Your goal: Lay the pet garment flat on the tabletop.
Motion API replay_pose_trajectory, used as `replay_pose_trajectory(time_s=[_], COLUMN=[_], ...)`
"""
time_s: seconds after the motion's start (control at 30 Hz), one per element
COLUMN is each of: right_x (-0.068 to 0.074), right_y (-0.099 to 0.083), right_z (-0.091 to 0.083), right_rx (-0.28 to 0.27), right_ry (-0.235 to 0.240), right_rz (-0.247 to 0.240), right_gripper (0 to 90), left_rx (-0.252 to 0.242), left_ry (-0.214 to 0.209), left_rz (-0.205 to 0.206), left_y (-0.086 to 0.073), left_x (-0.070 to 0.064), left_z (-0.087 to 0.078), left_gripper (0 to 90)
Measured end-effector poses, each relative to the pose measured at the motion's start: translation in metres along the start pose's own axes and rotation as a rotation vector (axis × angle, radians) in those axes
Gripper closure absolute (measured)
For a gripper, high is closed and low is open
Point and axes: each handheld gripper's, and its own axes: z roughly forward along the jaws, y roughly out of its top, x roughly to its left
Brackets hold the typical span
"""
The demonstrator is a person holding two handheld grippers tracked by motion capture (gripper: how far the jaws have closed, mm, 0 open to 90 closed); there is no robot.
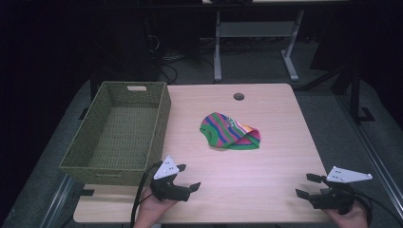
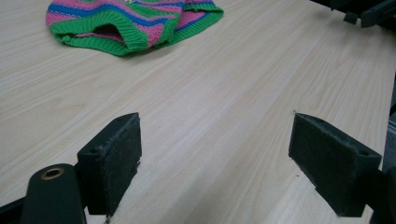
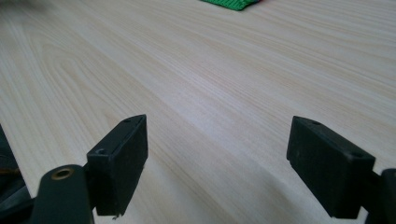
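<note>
Wood table (image 1: 266, 171): striped knit (image 1: 230, 131) mid, wicker basket (image 1: 119, 130) left.

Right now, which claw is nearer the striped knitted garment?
Left. The left claw sits below-left of the striped knitted garment; the right claw is farther, at the table's near right corner.

The striped knit garment (image 3: 232, 3) is cut off by the right gripper view's top edge

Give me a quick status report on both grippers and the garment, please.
Left gripper open, empty, near table edge. Right gripper open, empty. Striped pink-green knitted garment crumpled mid-table, untouched. Green woven basket at left; nothing in the way.
</note>
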Motion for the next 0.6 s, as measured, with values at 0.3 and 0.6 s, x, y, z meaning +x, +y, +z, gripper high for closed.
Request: replay_pose_trajectory(time_s=[0.3,0.6], right_x=[0.008,0.009], right_y=[0.014,0.050], right_z=[0.011,0.023], right_rx=[0.035,0.043], right_ry=[0.030,0.088], right_rz=[-0.051,-0.079], right_gripper=[20.1,20.0], left_rx=[-0.009,-0.019], left_ry=[-0.007,-0.022], left_rz=[-0.003,0.000], left_y=[-0.001,-0.001], left_x=[-0.001,-0.002], left_z=[-0.002,-0.002], left_gripper=[16.8,16.8])
